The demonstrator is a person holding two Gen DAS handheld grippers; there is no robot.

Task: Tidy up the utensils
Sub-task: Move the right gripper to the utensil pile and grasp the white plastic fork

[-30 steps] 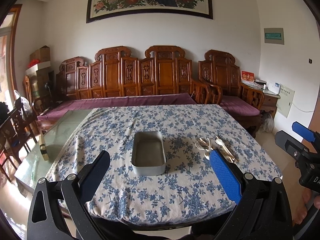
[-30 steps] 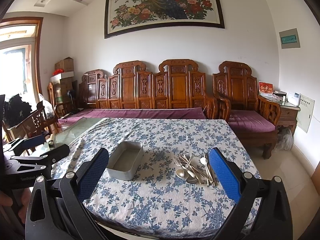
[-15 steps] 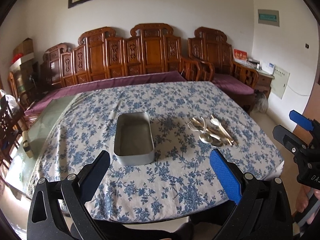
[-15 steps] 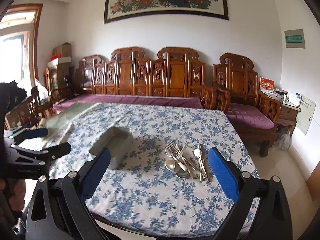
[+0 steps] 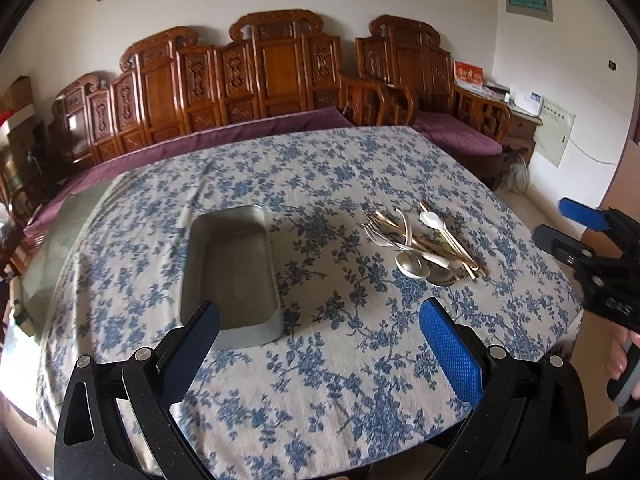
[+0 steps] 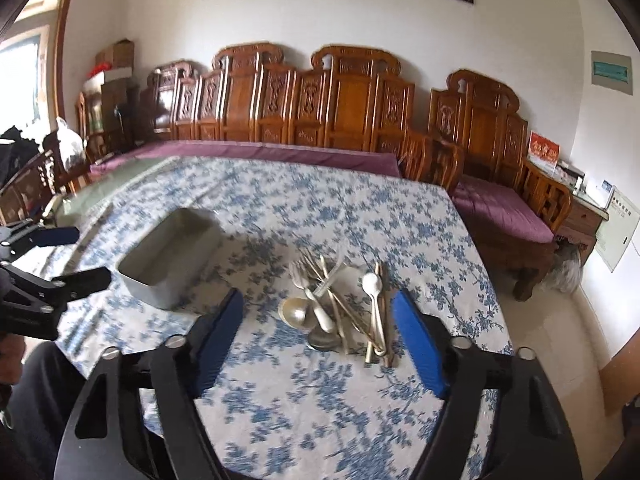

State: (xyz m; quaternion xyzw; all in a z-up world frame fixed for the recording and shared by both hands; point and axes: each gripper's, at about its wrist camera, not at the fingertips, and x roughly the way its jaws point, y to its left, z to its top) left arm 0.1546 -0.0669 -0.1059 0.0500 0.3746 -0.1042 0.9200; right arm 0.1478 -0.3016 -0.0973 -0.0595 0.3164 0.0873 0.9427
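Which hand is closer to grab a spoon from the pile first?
Probably the right. The right gripper points straight at the utensil pile, jaws open and just been narrowing, nothing between them yet. The left gripper faces the empty metal tray instead.

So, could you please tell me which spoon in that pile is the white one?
It is the white spoon lying bowl-up at the far right of the utensil pile, beside the gold chopsticks; the other spoons are shiny metal.
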